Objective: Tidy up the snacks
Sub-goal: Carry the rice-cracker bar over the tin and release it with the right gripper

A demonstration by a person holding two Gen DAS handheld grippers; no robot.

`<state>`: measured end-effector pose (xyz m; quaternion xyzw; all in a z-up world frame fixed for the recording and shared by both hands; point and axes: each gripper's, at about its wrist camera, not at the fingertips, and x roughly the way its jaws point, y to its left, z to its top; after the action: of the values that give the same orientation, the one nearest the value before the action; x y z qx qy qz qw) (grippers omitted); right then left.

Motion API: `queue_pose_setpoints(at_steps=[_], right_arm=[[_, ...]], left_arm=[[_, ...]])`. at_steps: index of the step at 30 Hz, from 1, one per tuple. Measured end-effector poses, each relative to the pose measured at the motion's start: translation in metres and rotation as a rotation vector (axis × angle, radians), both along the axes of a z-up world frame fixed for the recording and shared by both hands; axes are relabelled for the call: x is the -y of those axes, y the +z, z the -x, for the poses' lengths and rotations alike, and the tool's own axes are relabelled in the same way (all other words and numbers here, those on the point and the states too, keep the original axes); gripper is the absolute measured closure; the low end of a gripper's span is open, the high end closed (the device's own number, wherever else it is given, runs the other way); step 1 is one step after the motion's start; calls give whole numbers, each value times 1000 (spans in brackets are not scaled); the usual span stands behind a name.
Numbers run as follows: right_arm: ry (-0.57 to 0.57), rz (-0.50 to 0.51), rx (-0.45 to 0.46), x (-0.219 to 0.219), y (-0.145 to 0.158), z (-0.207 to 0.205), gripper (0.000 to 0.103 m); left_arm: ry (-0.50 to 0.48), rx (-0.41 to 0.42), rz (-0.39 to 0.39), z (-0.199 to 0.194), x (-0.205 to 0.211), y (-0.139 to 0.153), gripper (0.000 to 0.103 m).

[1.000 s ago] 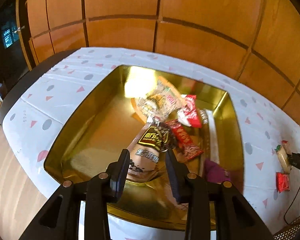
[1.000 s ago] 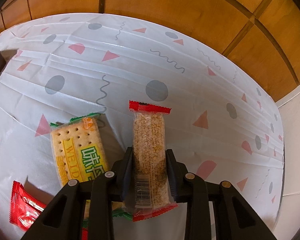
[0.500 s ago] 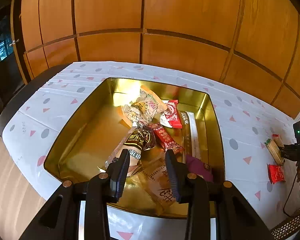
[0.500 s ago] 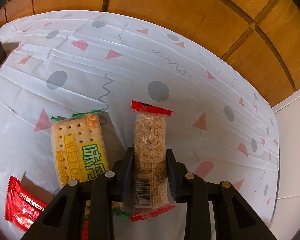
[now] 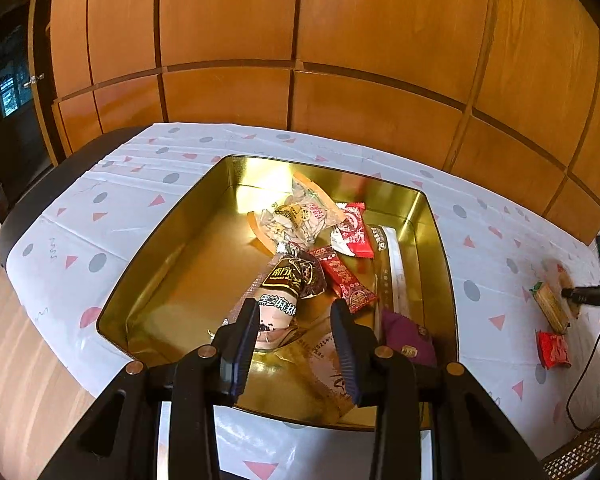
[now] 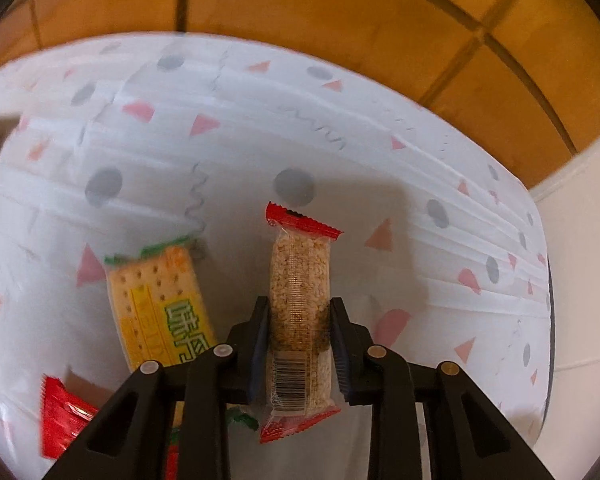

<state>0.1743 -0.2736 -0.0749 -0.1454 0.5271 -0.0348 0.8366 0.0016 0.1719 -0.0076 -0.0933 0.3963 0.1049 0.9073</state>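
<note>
While the right claw [image 6: 299, 312] pinches a clear-wrapped grain bar [image 6: 300, 300] with red ends across its lower half, the bar's far end points away over the surface [image 6: 380, 140], which wears a white cloth with grey dots and pink triangles. Just left of the bar a yellow cracker pack [image 6: 156, 304] with green edging lies flat on the cloth, and a red wrapper [image 6: 62, 416] sits at the near left, partly hidden by the claw's black frame. That view is blurred, so the print on the packs is hard to read. The left claw [image 5: 296, 320] is spread with nothing between its pads, poised above the near edge of a gold tin [image 5: 172, 240]. Inside the tin lie several snacks: a dark brown packet [image 5: 288, 280], a clear bag with orange trim [image 5: 300, 216], two red wrappers [image 5: 352, 232], a purple pack [image 5: 408, 336] at the near right corner. Far right on the cloth, the cracker pack and the red wrapper show again beside the other claw.
</note>
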Motion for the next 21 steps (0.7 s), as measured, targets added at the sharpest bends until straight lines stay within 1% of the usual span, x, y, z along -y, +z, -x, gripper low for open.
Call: queue_pose_setpoints(at_steps=[3, 5, 8, 10, 12, 15, 18, 21], right_arm=[[-11, -40, 46, -3, 17, 4, 74], [-7, -77, 59, -8, 26, 8, 74], [25, -106, 93, -24, 38, 16, 74], [61, -147, 120, -40, 47, 26, 74], [109, -223, 109, -56, 51, 32, 74], [176, -279, 76, -83, 47, 40, 74], [240, -365, 31, -114, 41, 49, 74], [308, -422, 16, -145, 43, 57, 74]], left_arm=[[11, 5, 7, 2, -2, -1, 66], [19, 1, 8, 2, -4, -2, 66], [26, -2, 9, 2, -6, -4, 66], [34, -2, 6, 2, -7, -4, 66], [39, -2, 9, 2, -9, -5, 66], [39, 4, 2, 4, -10, -4, 66], [45, 2, -6, 5, -11, -4, 66], [53, -2, -2, 6, -13, -5, 66]])
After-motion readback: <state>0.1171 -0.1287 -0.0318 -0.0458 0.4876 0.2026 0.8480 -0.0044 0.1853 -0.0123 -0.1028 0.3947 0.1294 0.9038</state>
